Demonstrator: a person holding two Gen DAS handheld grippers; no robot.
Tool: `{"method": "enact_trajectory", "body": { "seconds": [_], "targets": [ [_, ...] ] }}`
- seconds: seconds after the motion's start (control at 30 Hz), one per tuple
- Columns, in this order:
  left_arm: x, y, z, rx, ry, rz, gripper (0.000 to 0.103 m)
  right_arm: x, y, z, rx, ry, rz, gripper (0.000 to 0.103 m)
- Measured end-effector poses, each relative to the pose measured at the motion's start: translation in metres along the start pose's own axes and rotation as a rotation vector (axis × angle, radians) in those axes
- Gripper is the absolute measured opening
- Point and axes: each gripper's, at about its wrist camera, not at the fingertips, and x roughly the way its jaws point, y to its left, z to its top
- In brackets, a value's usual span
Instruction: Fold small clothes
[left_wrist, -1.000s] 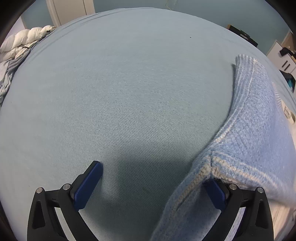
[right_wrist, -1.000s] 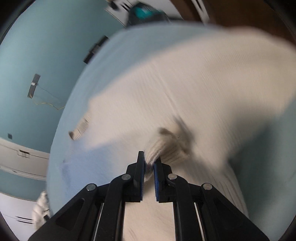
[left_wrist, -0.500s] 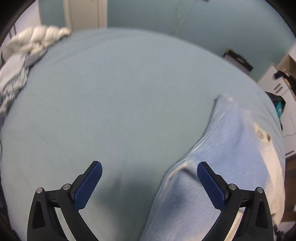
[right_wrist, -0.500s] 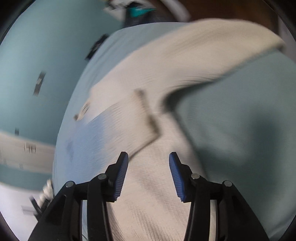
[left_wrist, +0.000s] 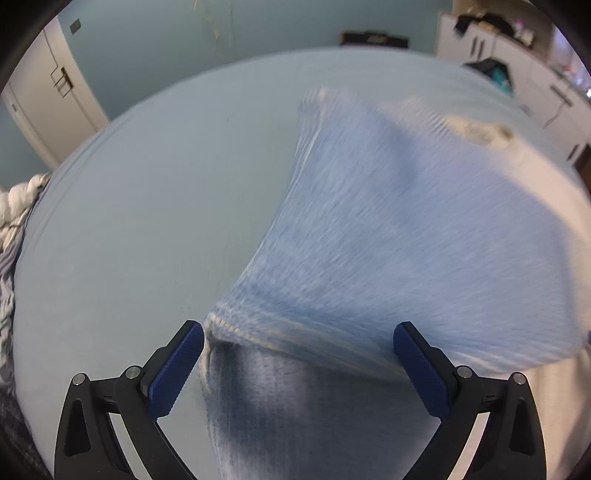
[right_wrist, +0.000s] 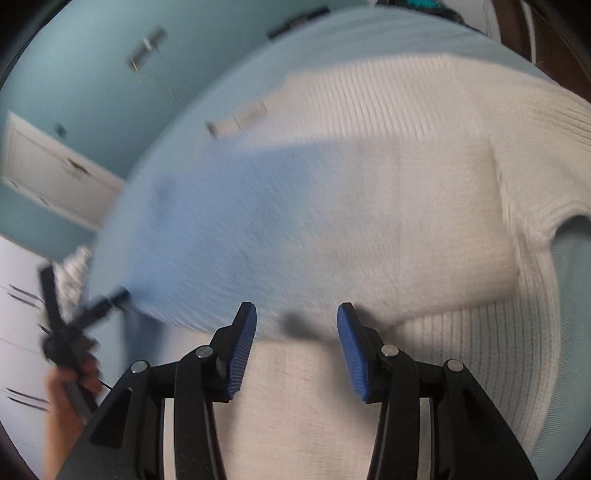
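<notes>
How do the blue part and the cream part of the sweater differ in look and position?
The blue part lies folded over on top, while the cream part lies flat beneath and around it. The blue part looks fuzzy and blurred; the cream part shows clear knit ribs. The cream part extends further toward the right. Both are knitted and rest on the pale blue bed sheet.

Soft, even indoor light filled both views, without glare. Motion blur smeared the knit sweater and the far walls, while the gripper fingers stayed sharp. Fisheye bending curved the bed, and black vignetting darkened the corners.
</notes>
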Motion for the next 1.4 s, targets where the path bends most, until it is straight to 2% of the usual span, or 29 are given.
{"method": "enact_trajectory", "body": {
  "seconds": [0.07, 0.13, 0.2, 0.27, 0.37, 0.4, 0.5, 0.53, 0.6, 0.67, 0.7, 0.73, 0.77, 0.87, 0.97, 1.13, 1.2, 1.3, 1.4],
  "targets": [
    [0.025, 0.008, -0.002, -0.042, 0.073, 0.019, 0.103, 0.006, -0.015, -0.003, 0.013, 0.047, -0.018, 0.041],
    [0.028, 0.019, 0.0, -0.11, 0.076, -0.039, 0.103, -0.008, -0.024, -0.004, 0.073, 0.042, 0.01, 0.041],
    [0.024, 0.026, 0.003, -0.127, 0.114, -0.049, 0.103, -0.027, -0.035, -0.011, 0.116, 0.023, -0.01, 0.041],
    [0.01, 0.031, 0.006, -0.119, 0.121, -0.061, 0.103, -0.053, -0.051, -0.017, 0.158, -0.014, -0.048, 0.041],
    [-0.01, 0.032, 0.009, -0.095, 0.112, -0.033, 0.103, -0.085, -0.082, -0.032, 0.252, -0.064, -0.125, 0.043],
    [-0.015, 0.031, 0.009, -0.09, 0.108, -0.028, 0.103, -0.093, -0.095, -0.037, 0.289, -0.06, -0.179, 0.044],
    [-0.032, 0.031, 0.002, -0.077, 0.131, -0.018, 0.103, -0.091, -0.118, -0.05, 0.331, 0.026, -0.286, 0.044],
    [-0.04, 0.045, -0.008, -0.075, 0.139, -0.013, 0.103, -0.085, -0.125, -0.054, 0.334, 0.08, -0.31, 0.044],
    [-0.038, 0.046, -0.009, -0.08, 0.142, 0.006, 0.103, -0.07, -0.133, -0.059, 0.337, 0.176, -0.326, 0.044],
    [-0.033, 0.04, -0.003, -0.093, 0.148, 0.026, 0.103, -0.059, -0.13, -0.058, 0.291, 0.211, -0.342, 0.045],
    [-0.033, 0.041, -0.003, -0.099, 0.15, 0.026, 0.103, -0.056, -0.123, -0.057, 0.238, 0.217, -0.371, 0.041],
    [-0.029, 0.038, 0.002, -0.109, 0.15, 0.024, 0.103, -0.054, -0.113, -0.056, 0.183, 0.212, -0.39, 0.017],
    [-0.03, 0.038, 0.003, -0.116, 0.148, 0.021, 0.103, -0.051, -0.103, -0.056, 0.141, 0.213, -0.362, 0.008],
    [-0.035, 0.038, 0.001, -0.114, 0.145, 0.014, 0.103, -0.045, -0.079, -0.059, 0.02, 0.206, -0.461, 0.006],
    [-0.039, 0.029, 0.004, -0.087, 0.137, 0.034, 0.103, -0.051, -0.081, -0.058, -0.001, 0.193, -0.545, 0.005],
    [-0.056, 0.009, -0.005, -0.037, 0.103, 0.075, 0.103, -0.075, -0.117, -0.063, 0.042, 0.187, -0.519, 0.004],
    [-0.063, -0.004, -0.007, -0.014, 0.097, 0.101, 0.103, -0.074, -0.144, -0.066, 0.087, 0.196, -0.513, 0.004],
    [-0.068, -0.01, -0.01, 0.009, 0.091, 0.127, 0.103, -0.059, -0.164, -0.066, 0.141, 0.208, -0.476, 0.004],
    [-0.075, -0.021, -0.011, 0.037, 0.081, 0.133, 0.103, -0.056, -0.172, -0.064, 0.124, 0.196, -0.444, 0.007]
  ]
}}
